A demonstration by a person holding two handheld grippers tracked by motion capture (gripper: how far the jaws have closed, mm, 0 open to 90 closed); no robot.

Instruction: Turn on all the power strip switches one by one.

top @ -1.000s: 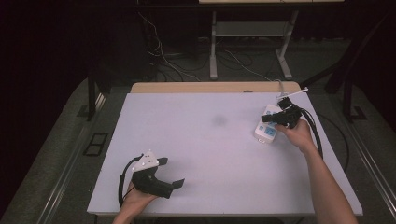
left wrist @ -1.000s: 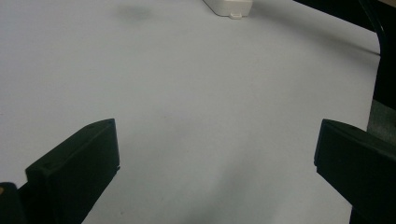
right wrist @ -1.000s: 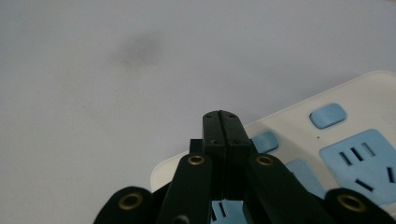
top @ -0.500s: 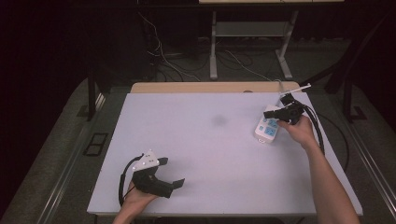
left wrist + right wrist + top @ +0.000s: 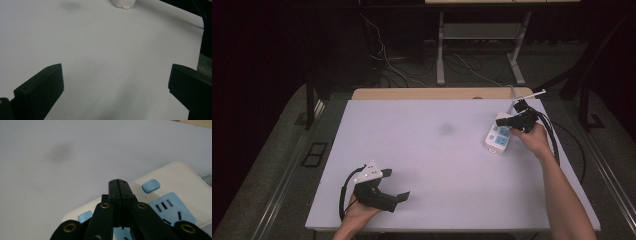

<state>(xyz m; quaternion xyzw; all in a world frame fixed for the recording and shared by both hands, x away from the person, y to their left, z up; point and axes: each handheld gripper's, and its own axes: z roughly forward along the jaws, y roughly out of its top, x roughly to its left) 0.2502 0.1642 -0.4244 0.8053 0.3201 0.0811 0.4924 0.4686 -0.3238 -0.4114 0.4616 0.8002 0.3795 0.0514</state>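
A white power strip (image 5: 497, 141) with blue sockets lies near the table's right edge; its near end shows at the top of the left gripper view (image 5: 122, 3). My right gripper (image 5: 499, 120) hovers over the strip's far end with its jaws pressed together and nothing between them. In the right gripper view the shut tips (image 5: 118, 183) sit above the strip (image 5: 175, 177), between two blue buttons (image 5: 150, 185); I cannot tell whether they touch it. My left gripper (image 5: 396, 185) rests at the front left, open and empty (image 5: 115, 85).
The white table top (image 5: 437, 165) carries a faint dark smudge (image 5: 446, 128) near its middle. A wooden strip (image 5: 442, 93) runs along the back edge. The power strip's cable (image 5: 512, 95) leads off the back right. Cables and a metal stand lie on the floor beyond.
The right hand has shifted slightly over the power strip, its jaws staying shut. The left hand and the power strip have not moved.
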